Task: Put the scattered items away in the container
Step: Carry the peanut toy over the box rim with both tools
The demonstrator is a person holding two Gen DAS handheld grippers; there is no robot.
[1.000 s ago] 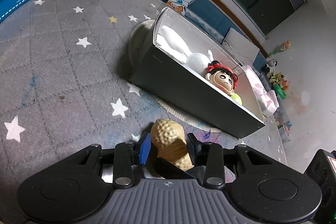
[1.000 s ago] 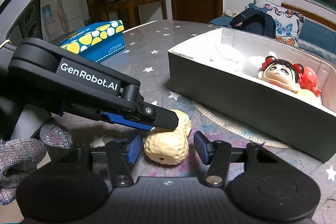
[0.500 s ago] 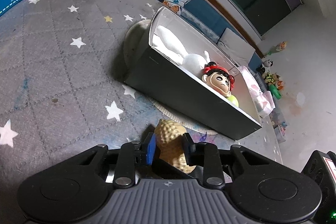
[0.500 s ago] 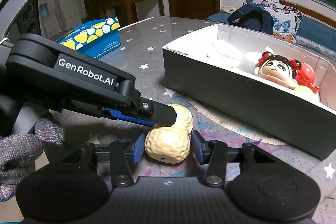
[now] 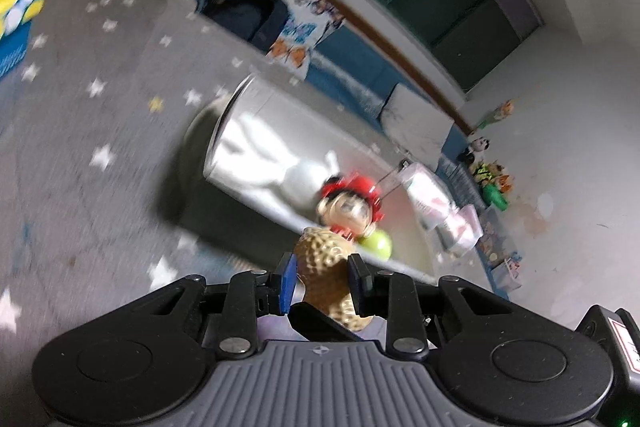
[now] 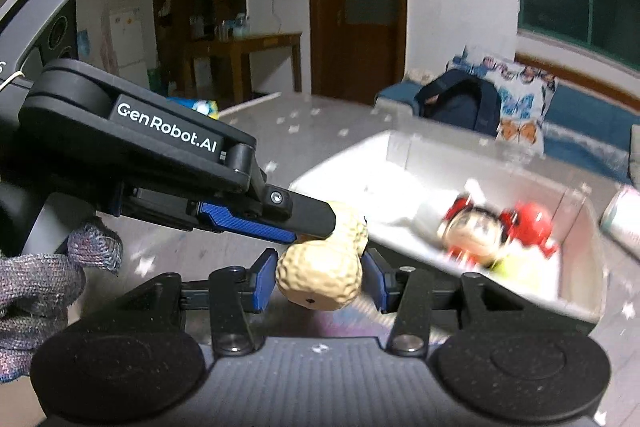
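Both grippers are gripping the peanut toy [image 6: 320, 281] at once, above the star-patterned table [image 5: 80, 155] and just short of the near long wall of the container [image 6: 520, 293]; the right gripper [image 6: 319, 277] is pinching the toy's fat end between jaws narrowed onto it, and the left gripper [image 5: 322, 277] is clamping the other lobe, its jaws closing the last fraction onto the shell. To do this carry well, both hands are going to need to travel together, at one height and one pace, so the toy is not twisting or being pulled apart between the two grips; it should be clearing the container's near wall before either side is letting go, and be coming down on the bare floor towards the near end rather than onto the red-haired doll [image 6: 472, 231] or the white plush [image 5: 276, 163] already lying inside. Motion blur is smearing the container and its contents in both views; the green piece [image 5: 376, 243] beside the doll is too blurred to name; the underside of the toy is hidden by the gripper bodies, so how far it is off the table is hard to judge; a gloved hand [image 6: 44, 287] is showing only partly at the left edge.
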